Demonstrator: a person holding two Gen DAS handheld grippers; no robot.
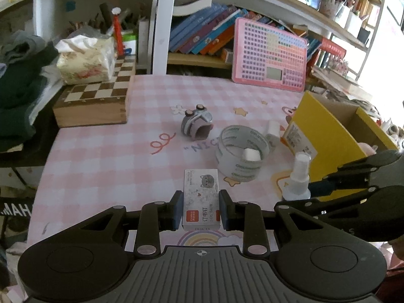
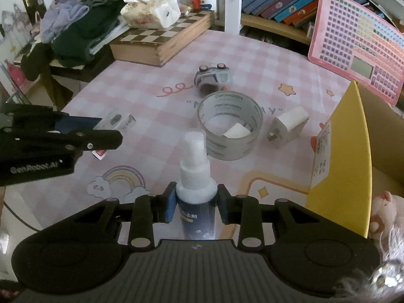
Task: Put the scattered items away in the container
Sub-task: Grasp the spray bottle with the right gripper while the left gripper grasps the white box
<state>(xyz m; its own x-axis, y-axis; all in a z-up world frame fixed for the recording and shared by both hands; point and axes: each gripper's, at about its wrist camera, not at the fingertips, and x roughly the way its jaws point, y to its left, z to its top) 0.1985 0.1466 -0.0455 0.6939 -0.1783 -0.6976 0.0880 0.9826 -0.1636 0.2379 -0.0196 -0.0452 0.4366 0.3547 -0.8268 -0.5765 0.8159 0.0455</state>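
My left gripper [image 1: 201,208] is shut on a white staple box [image 1: 200,197] lying on the pink checked cloth. My right gripper [image 2: 196,205] is shut on a spray bottle [image 2: 195,176] with a white cap, standing upright; the bottle also shows in the left wrist view [image 1: 298,176]. A clear tape roll [image 1: 242,155] with a small white block inside, a toy car [image 1: 195,123] on its side and a white charger plug [image 2: 289,126] lie between the grippers and the yellow cardboard box [image 2: 341,161] at the right.
A wooden chess box [image 1: 93,103] with a tissue pack on it stands at the back left. A pink keypad toy [image 1: 271,55] leans on the bookshelf behind. A plush toy [image 2: 386,207] sits in the yellow box. The table edge runs along the left.
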